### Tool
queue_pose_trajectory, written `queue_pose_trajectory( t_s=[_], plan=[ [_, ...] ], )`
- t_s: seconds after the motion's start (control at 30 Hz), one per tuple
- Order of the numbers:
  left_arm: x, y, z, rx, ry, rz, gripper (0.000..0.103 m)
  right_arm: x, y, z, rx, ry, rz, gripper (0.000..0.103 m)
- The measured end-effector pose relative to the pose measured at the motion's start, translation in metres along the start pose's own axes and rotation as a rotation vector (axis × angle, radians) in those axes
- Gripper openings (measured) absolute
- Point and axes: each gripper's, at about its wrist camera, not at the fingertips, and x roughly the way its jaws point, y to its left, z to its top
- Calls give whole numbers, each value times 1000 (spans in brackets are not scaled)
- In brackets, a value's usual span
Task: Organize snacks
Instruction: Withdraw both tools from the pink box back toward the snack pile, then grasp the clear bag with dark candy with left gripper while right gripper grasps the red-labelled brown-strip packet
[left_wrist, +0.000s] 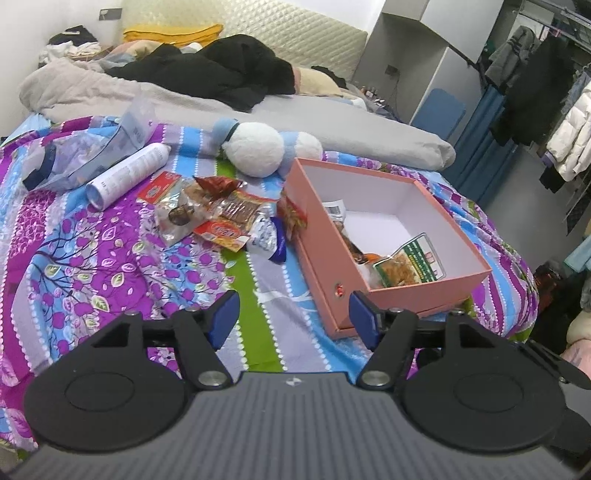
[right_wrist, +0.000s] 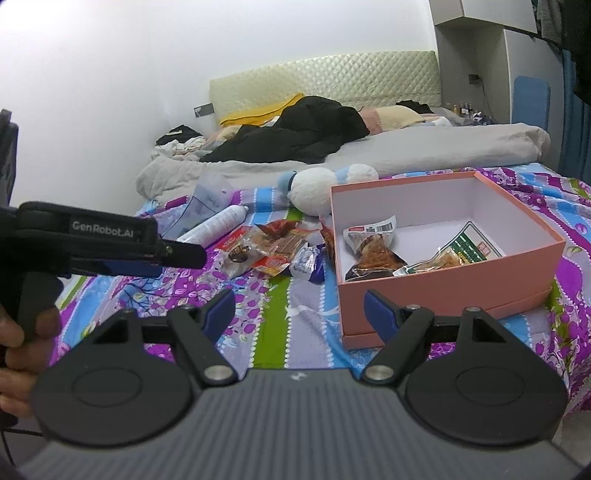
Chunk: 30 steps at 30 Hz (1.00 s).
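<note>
A pink box lies open on the patterned bedspread, with two snack packets inside. A heap of loose snack packets lies on the spread to the left of the box. My left gripper hovers over the spread in front of the heap and the box's near corner, its jaws open with nothing between them. My right gripper is also open and empty, near the box's front left corner. The left gripper's body shows at the left of the right wrist view, held by a hand.
A white spray can, a clear plastic bag and a white plush toy lie behind the snacks. Grey bedding and black clothes cover the far bed. Hanging clothes stand to the right.
</note>
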Motion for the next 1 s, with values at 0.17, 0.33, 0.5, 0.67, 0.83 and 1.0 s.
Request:
queue_pose_trajectory(
  t_s=[0.17,0.33,0.5,0.67,0.83,1.0],
  plan=[
    [9,9,1,-10,9,14,73,7,2,-1,-20,2,-4,78],
    [28,24,5,-38,11,36,78,21,2,-2,-46,14,-19,78],
    [53,44,14,-66,13,56,79,40,11,-3,-86,35,-2,77],
    [78,66,26,-77,9,72,79,68,26,2,-142,34,26,73],
    [114,93,41,-84,3,109,79,106,43,6,-205,31,51,71],
    [158,124,54,-61,39,162,79,150,52,1,-233,50,67,69]
  ],
)
